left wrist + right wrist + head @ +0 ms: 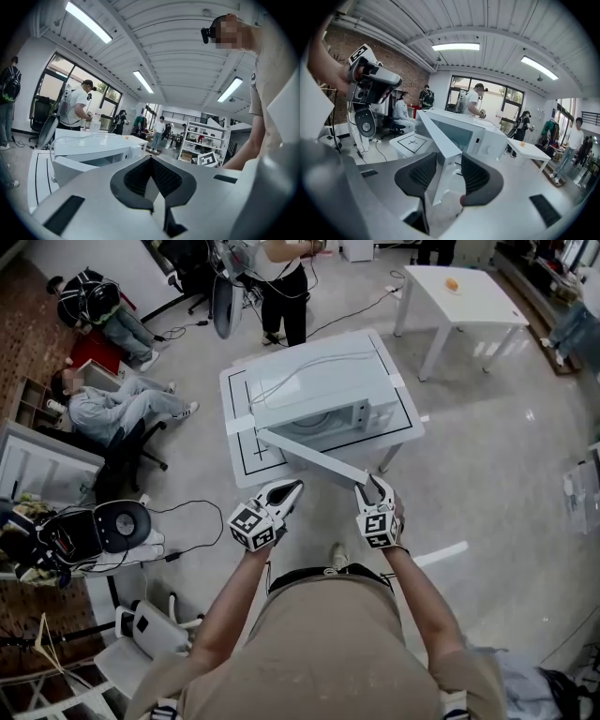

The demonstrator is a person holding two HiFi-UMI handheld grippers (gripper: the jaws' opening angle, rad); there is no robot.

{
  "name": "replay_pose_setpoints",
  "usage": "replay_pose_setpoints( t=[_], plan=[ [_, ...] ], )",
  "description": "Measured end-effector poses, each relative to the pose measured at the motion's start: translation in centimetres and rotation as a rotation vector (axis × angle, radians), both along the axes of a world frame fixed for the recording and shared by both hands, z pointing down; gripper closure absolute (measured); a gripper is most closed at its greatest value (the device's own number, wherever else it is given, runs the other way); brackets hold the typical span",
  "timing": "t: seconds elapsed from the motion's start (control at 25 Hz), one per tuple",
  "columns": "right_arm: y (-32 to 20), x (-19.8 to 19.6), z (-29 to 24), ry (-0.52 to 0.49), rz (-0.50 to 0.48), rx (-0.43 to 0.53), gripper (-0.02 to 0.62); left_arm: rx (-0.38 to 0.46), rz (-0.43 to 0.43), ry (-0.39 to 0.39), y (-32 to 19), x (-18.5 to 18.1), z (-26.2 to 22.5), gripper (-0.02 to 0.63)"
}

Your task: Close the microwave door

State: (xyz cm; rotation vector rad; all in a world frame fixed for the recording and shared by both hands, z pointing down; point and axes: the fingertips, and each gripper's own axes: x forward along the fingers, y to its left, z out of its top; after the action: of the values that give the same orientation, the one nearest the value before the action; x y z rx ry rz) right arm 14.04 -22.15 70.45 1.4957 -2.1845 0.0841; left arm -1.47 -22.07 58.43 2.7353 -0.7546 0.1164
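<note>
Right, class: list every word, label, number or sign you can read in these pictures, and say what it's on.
No readable words anywhere.
Marker cubes: black-and-white square codes, no letters.
Microwave control panel: too small to read.
Table: black lines and a cross, no text.

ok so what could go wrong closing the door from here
1. The door's free edge stands between the open jaws of the right gripper. Swinging it shut like that could trap a jaw against the microwave, or the edge could slip out.
2. The left gripper is shut and clear of the microwave, bracing nothing, so a hard push might slide it on the table.
</note>
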Motion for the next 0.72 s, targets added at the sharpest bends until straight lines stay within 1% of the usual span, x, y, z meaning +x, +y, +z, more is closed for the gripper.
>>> replay_pose_setpoints(
  t=[0.72],
  plan=[
    [-5.8, 3.6, 0.4, 0.008, 0.024, 0.018, 0.430, -0.004, -0.040, -0.033, -3.4, 1.4, 0.3, 0.601]
  ],
)
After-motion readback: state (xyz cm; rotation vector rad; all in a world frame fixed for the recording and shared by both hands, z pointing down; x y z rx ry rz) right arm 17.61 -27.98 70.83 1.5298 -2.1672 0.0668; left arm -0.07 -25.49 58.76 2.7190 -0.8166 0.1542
